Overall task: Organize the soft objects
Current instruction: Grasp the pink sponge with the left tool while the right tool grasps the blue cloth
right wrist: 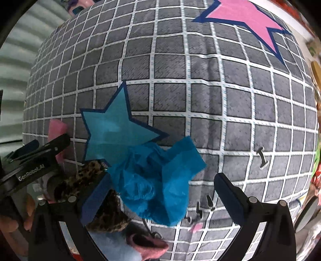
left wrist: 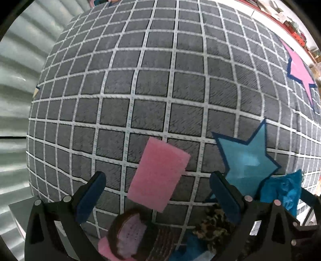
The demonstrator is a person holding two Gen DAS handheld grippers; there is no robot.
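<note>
Pink sponge [left wrist: 158, 174] lies flat on grid mat [left wrist: 152, 80], between left gripper [left wrist: 158, 192] fingers, jaws wide, untouched. Blue star [left wrist: 246, 158] at 3 o'clock. Right gripper [right wrist: 162, 197] wide open around crumpled blue cloth [right wrist: 158, 180]; leopard fabric [right wrist: 80, 180] crowds 9 o'clock.

My left wrist camera looks forward and down along my left gripper [left wrist: 157, 197], close over the near edge of the grid-patterned counter [left wrist: 152, 84], with its two fingers framing the bottom of the view. My right wrist camera does the same from my right gripper [right wrist: 161, 197], set further to the right and just as near. Both views share the blue star [left wrist: 246, 158] [right wrist: 116, 128], the crumpled blue cloth [left wrist: 282, 190] [right wrist: 158, 180], the pink sponge [left wrist: 158, 174] [right wrist: 57, 125] and the pink star [left wrist: 301, 70] [right wrist: 248, 18] far back. My right view also catches my left gripper at its left edge.
</note>
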